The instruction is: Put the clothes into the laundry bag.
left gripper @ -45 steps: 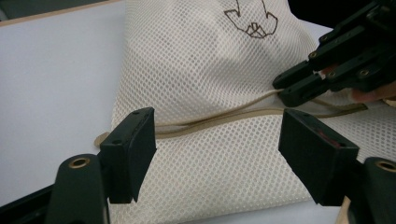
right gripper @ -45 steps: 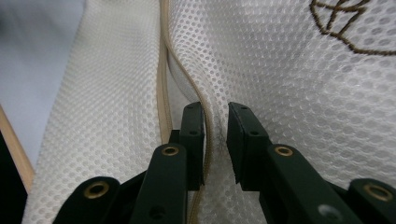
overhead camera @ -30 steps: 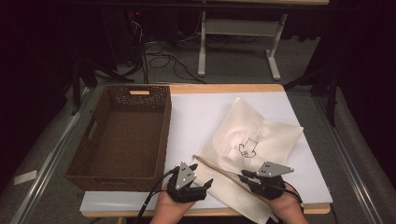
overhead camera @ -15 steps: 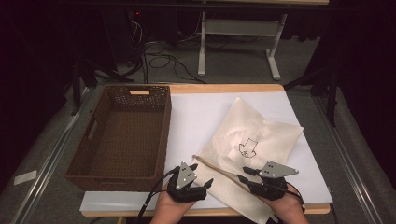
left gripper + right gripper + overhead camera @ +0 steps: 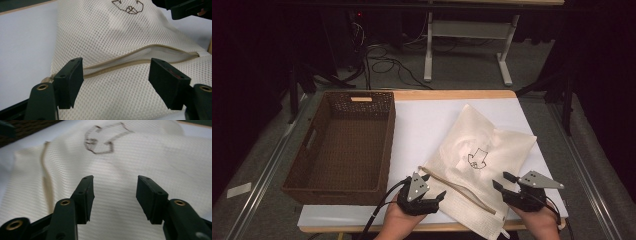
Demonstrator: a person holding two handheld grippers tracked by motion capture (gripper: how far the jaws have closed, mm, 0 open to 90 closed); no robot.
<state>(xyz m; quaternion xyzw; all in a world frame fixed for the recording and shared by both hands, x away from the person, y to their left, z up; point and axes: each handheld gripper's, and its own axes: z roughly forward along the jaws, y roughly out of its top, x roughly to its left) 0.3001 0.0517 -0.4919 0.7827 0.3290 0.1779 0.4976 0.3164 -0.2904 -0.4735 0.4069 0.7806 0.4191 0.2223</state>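
The mesh bag (image 5: pixel 479 160), cream with a small dark line drawing (image 5: pixel 476 159) on its upper face, lies flat on the white sheet (image 5: pixel 422 125) that covers the table, in the right half of the high view and slanted so one corner points away from the person. Its tan zipper (image 5: pixel 457 187) runs along the near edge and stands partly open, the two tapes parted in a long narrow slit that the left gripper view shows with paler cloth inside. The left gripper (image 5: pixel 434 200) rests at the near left corner of the bag, held in the person's left hand (image 5: pixel 399 220); its jaws are spread wide on either side of the zipper slit (image 5: pixel 140 56), above the mesh, and nothing is pinched between them. The right gripper (image 5: pixel 502 181), in the right hand (image 5: pixel 539 222), sits at the near right edge of the bag; its jaws have just been opening and now stand about half apart, with only the bag's surface (image 5: pixel 125 170) behind the gap and no fabric caught between the pads. A dark brown woven basket (image 5: pixel 343 145) stands on the table just left of the white sheet, well apart from the bag.
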